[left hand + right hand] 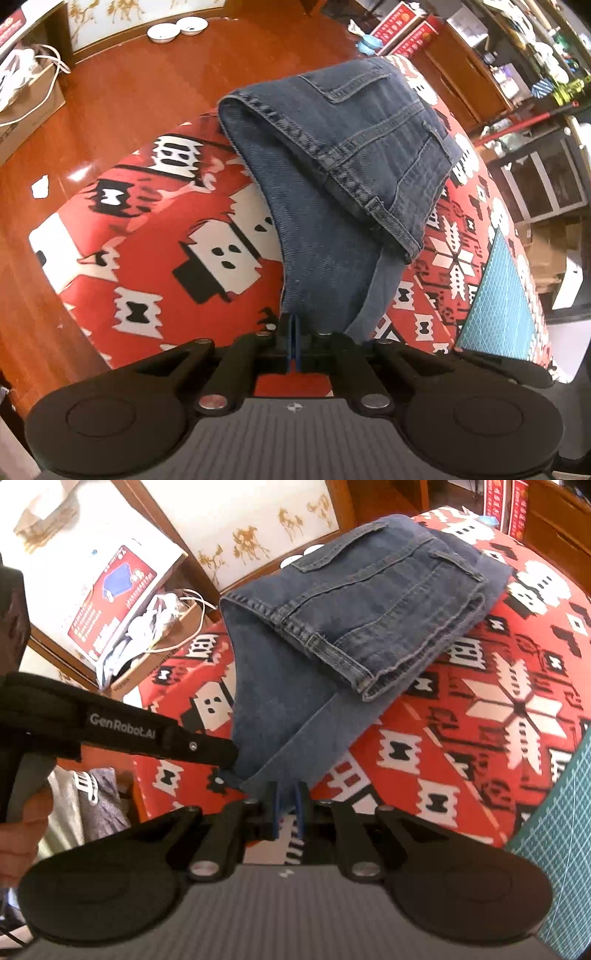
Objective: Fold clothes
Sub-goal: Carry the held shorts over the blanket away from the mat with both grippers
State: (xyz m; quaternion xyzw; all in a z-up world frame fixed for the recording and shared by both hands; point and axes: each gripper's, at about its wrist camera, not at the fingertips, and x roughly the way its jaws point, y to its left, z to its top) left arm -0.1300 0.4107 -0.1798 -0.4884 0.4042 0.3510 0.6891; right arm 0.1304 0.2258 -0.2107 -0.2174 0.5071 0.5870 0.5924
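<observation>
1. Left wrist view is showing us the red patterned table (155, 236), the largest thing here; the jeans (332, 155) are lying across its middle, waistband end already doubled over toward the far edge and the leg end trailing to the near edge where we are working.
2. We are holding that leg end with both tools: the left gripper (293, 332) is pinching its jaws tight on the denim hem, and the right gripper (288, 808) is standing with its jaws a narrow gap apart, denim running down between them, though we cannot tell whether the pads are truly biting.
3. To fold well, we judge we should be lifting both corners level, keeping the hem taut between them, and carrying it over the doubled part so edges line up.
4. Green cutting mat (554, 842) is sitting at the right edge, cut off by the frame.
5. Hem corners themselves are hiding behind the fingers; the left tool's arm is covering the jeans' near left edge in the right wrist view.
</observation>
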